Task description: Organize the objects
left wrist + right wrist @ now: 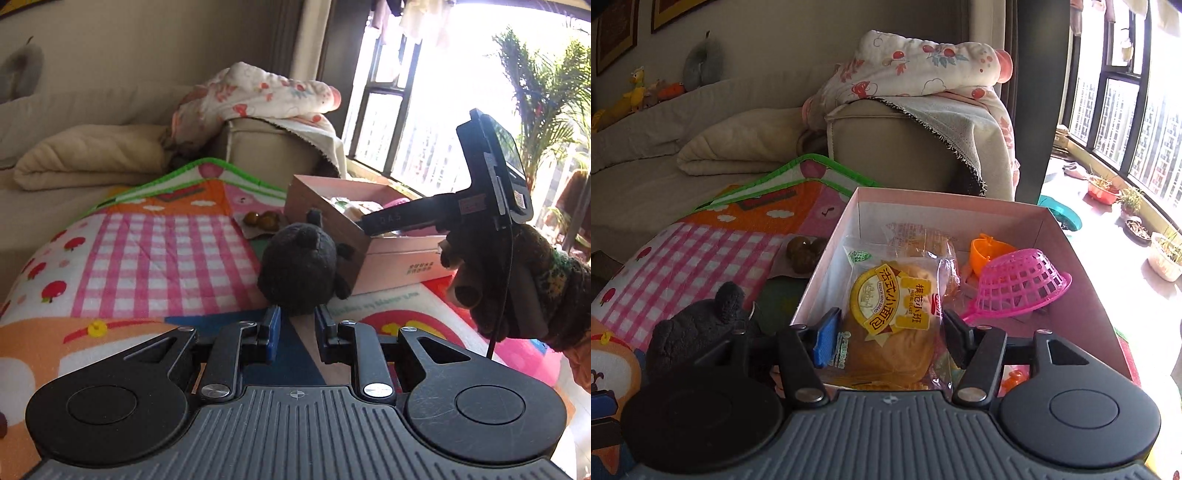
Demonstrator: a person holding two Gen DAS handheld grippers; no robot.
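Left gripper [297, 319] pinched tight on black plush toy [301, 262], just beside pink box [1082, 306]. Right gripper [886, 334] half open around bread packet [892, 317] inside box. Lift toy over the wall, then let go.

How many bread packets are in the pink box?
2. One bread packet lies at the front of the pink box, one packet behind it. More may be hidden underneath.

Play mat [155, 251] bears pink box [1082, 306]; brown balls [805, 253]
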